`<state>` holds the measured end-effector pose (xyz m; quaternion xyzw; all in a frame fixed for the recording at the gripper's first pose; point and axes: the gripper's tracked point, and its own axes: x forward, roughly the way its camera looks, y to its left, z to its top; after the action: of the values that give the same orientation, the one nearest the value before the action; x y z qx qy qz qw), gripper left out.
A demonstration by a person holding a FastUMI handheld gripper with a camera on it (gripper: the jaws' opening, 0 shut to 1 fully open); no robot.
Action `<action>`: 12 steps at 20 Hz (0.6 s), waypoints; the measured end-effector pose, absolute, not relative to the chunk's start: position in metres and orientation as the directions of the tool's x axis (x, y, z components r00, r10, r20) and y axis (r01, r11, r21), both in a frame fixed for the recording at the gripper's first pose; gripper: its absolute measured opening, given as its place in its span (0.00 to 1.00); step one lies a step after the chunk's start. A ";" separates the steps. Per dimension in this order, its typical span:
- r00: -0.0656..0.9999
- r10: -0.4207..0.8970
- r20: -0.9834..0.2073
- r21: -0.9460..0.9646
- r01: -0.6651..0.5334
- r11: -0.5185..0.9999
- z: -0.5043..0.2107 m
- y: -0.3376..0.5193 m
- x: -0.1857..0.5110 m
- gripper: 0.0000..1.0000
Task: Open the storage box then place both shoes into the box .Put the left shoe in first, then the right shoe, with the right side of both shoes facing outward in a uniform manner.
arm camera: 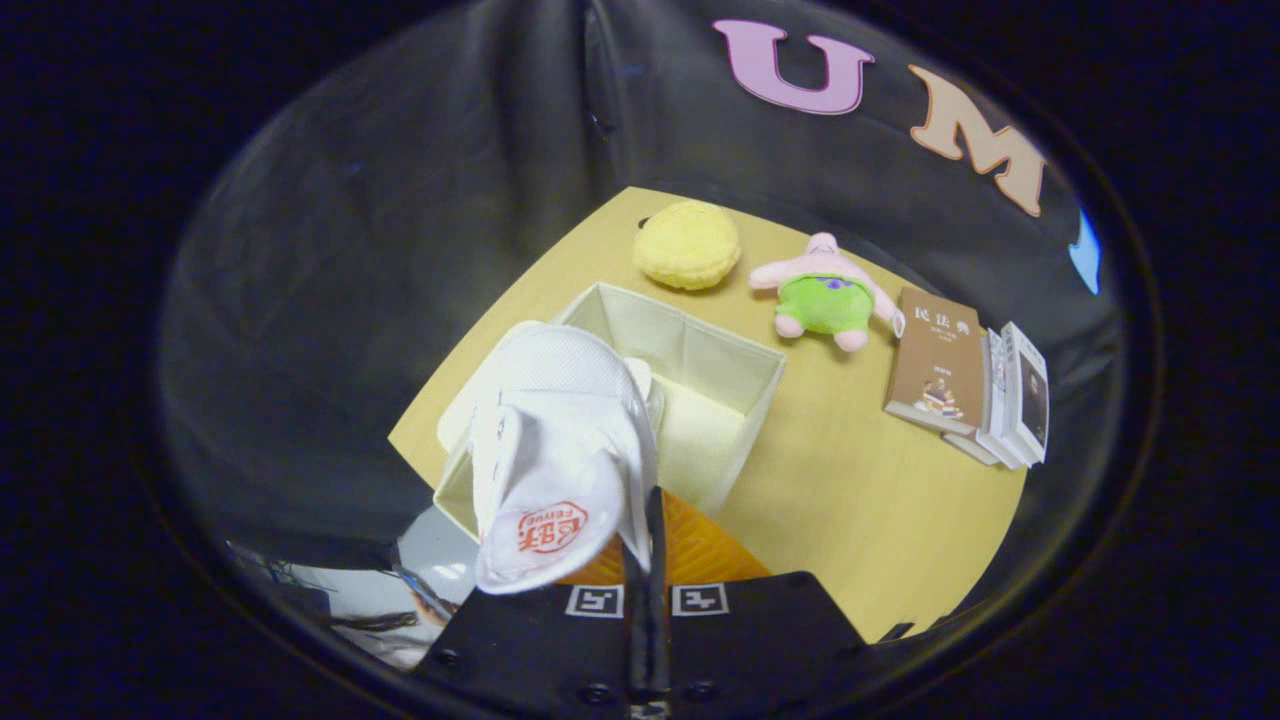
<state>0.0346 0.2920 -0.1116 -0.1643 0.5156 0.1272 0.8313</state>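
One light, floppy shoe (555, 440) hangs pinched at its thin edge by the closed gripper (645, 560) over the box (720, 385).

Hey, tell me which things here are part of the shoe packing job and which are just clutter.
Part of the job:
- white shoe, pinched in the gripper, held over the box
- open storage box

Just lying about, beyond the box:
- yellow plush
- pink plush toy
- books

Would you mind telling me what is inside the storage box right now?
The open storage box shows bare pale lining on its far side. The white shoe, pinched in the shut gripper, hangs over the near side and hides what lies there.
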 end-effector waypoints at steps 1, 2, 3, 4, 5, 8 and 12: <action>0.439 0.000 -0.898 -0.179 -0.365 0.914 -0.125 0.288 0.043 0.04; 0.438 -0.043 -0.898 -0.211 -0.343 0.915 -0.135 0.283 0.052 0.04; 0.425 -0.061 -0.903 -0.216 -0.329 0.919 -0.146 0.282 0.056 0.04; 0.414 -0.058 -0.909 -0.200 -0.311 0.929 -0.153 0.283 0.060 0.04; 0.403 -0.047 -0.914 -0.182 -0.305 0.935 -0.156 0.285 0.062 0.04; 0.424 -0.031 -0.905 -0.161 -0.274 0.948 -0.151 0.288 0.075 0.04; 0.443 -0.121 -0.889 -0.238 -0.218 0.947 -0.163 0.267 0.087 0.04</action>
<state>0.0865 0.2675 -0.1632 -0.1609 0.5271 0.0290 0.8339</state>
